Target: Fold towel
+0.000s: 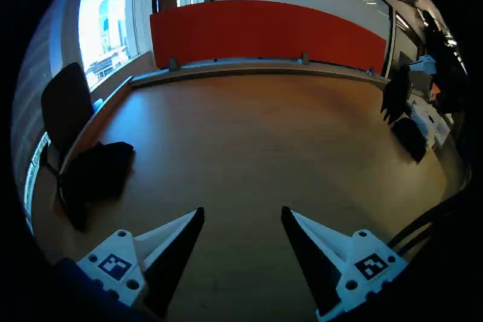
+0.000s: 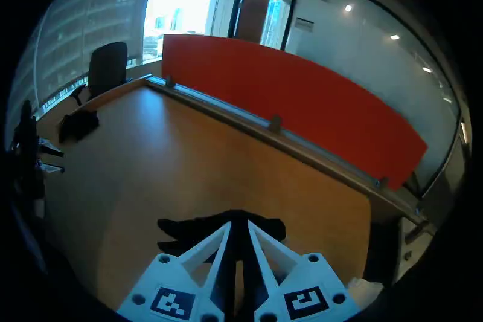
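Wooden desk point(image 2: 151, 165), fold seemingly just starting—right gripper point(image 2: 238, 225) pinches the towel point(image 2: 181, 229) at its tips; left gripper point(image 1: 241, 216) gapes (empty), needing a corner.

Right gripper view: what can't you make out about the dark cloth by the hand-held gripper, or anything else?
- Dark cloth, right gripper view: its middle is hidden behind the right hand-held gripper. Whether the shut gripper pinches it cannot be told.
- Its folds: too dark to read.
- Dark heap by the chair, left gripper view: too dark to tell cloth from bag.
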The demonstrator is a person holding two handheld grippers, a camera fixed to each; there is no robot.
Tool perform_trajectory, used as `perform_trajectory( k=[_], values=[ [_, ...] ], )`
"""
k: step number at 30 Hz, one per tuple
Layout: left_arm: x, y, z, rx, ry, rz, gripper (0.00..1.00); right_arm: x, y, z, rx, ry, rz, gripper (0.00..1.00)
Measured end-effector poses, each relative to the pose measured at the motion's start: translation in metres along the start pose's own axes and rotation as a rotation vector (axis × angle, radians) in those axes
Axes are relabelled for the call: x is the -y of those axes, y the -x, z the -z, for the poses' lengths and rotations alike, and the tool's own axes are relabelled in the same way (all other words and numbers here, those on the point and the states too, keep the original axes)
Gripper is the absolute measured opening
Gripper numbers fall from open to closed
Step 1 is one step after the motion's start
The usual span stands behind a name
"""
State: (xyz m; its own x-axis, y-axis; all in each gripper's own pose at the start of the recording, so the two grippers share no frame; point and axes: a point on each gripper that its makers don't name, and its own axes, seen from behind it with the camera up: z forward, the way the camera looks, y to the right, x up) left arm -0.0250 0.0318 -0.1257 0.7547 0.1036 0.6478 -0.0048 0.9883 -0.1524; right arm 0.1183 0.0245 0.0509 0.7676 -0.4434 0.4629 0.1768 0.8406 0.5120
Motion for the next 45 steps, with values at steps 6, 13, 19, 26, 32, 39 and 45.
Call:
perform_trajectory(
  k=[6, 13, 19, 26, 32, 39, 45],
  values=[
    [-0.004, -0.002, 0.0, 0.003, 0.0, -0.01, 0.94, -0.022, 0.009, 0.007, 0.01, 0.023, -0.018, 0.04],
    [-0.007, -0.004, -0.001, 0.005, -0.001, -0.012, 0.94, -0.05, 0.023, 0.012, 0.035, 0.054, -0.025, 0.04],
    [-0.008, -0.007, -0.002, 0.004, -0.005, -0.016, 0.94, -0.07, 0.03, 0.014, 0.049, 0.076, -0.031, 0.04],
    [-0.011, -0.011, -0.004, 0.003, -0.007, -0.024, 0.95, -0.09, 0.04, 0.014, 0.072, 0.097, -0.039, 0.04],
    [-0.013, -0.012, -0.005, 0.006, -0.008, -0.025, 0.94, -0.102, 0.047, 0.012, 0.085, 0.109, -0.049, 0.04],
    [-0.015, -0.013, -0.007, 0.007, -0.006, -0.026, 0.95, -0.109, 0.054, 0.011, 0.098, 0.114, -0.058, 0.04],
    [-0.017, -0.015, -0.009, 0.009, -0.002, -0.031, 0.95, -0.11, 0.062, 0.012, 0.113, 0.119, -0.063, 0.04]
  ],
)
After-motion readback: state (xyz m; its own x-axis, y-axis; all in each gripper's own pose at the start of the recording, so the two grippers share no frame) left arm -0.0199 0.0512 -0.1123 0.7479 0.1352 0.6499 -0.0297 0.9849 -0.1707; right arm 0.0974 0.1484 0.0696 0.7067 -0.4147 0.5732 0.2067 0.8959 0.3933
